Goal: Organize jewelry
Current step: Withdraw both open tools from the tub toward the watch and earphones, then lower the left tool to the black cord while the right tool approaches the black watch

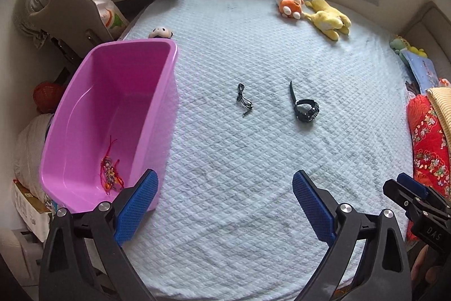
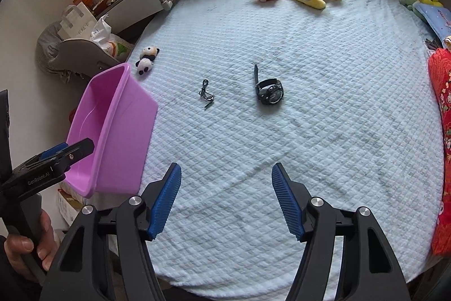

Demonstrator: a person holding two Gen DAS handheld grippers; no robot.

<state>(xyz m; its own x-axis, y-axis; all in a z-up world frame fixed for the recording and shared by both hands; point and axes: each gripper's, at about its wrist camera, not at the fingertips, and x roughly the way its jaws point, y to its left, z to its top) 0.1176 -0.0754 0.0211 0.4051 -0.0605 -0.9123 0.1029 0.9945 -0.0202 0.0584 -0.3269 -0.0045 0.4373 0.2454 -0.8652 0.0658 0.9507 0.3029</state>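
Both grippers, left (image 1: 225, 205) and right (image 2: 227, 199), are held wide apart, empty. Watch (image 2: 269, 91) and cord (image 2: 207, 95) lie mid-bed, apart; bracelet (image 1: 111, 174) is already binned (image 1: 169, 52). Watch should be pinched across its case, lifted clear.

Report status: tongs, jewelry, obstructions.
Left tongs and right tongs open, empty. Red corded bracelet in pink plastic bin; black cord necklace, black wristwatch on bedspread. Path clear.

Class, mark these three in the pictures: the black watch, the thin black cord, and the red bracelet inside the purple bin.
black watch (image 2: 270, 92), right wrist view, on the round case.
thin black cord (image 2: 206, 95), right wrist view, on its tangled middle.
red bracelet (image 1: 110, 174), left wrist view, on the beaded cluster on the purple bin (image 1: 84, 92) floor.
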